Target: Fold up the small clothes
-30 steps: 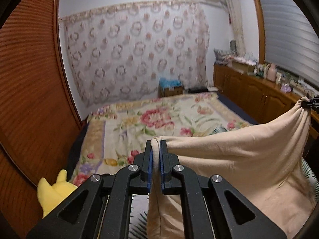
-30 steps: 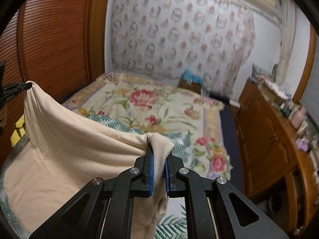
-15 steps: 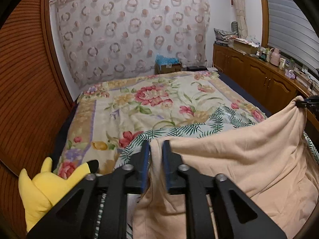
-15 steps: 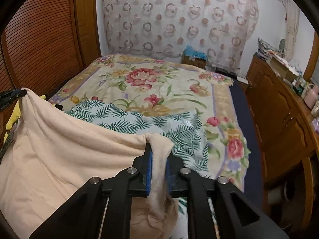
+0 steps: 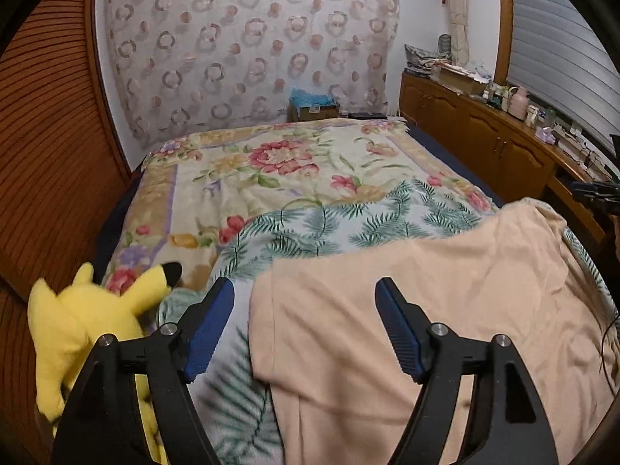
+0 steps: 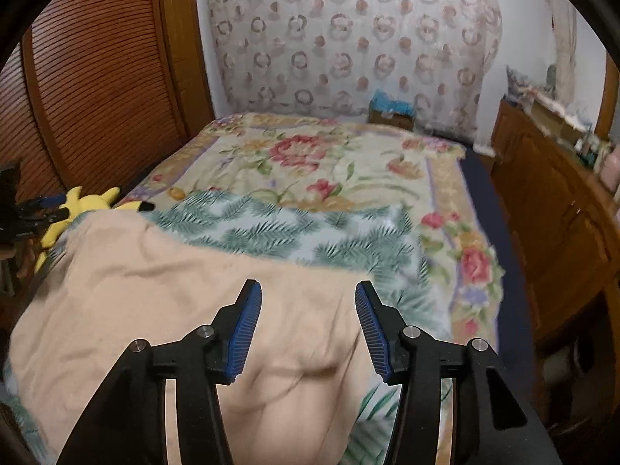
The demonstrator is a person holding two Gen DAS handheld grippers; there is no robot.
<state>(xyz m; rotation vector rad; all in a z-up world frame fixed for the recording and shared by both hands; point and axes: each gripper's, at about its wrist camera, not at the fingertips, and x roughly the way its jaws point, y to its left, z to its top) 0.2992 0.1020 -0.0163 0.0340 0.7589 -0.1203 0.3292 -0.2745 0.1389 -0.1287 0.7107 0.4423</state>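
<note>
A peach garment (image 5: 407,310) lies spread on the near part of the bed, on a fern-print cloth (image 5: 348,224). It also shows in the right wrist view (image 6: 186,302). My left gripper (image 5: 304,302) is open and empty, just above the garment's left edge. My right gripper (image 6: 308,302) is open and empty, above the garment's right part. The right gripper's tip (image 5: 596,193) shows at the far right of the left wrist view. The left gripper's tip (image 6: 42,209) shows at the far left of the right wrist view.
A yellow plush toy (image 5: 89,310) lies at the bed's left edge beside the left gripper, also seen in the right wrist view (image 6: 89,203). A floral blanket (image 5: 271,170) covers the far bed. A slatted wooden door (image 5: 50,147) stands left. Wooden cabinets (image 5: 484,139) run along the right.
Both grippers have opened and let go of the peach garment's corners. The garment has dropped from hanging between them to lying flat on the bed. Both views have tilted down.
</note>
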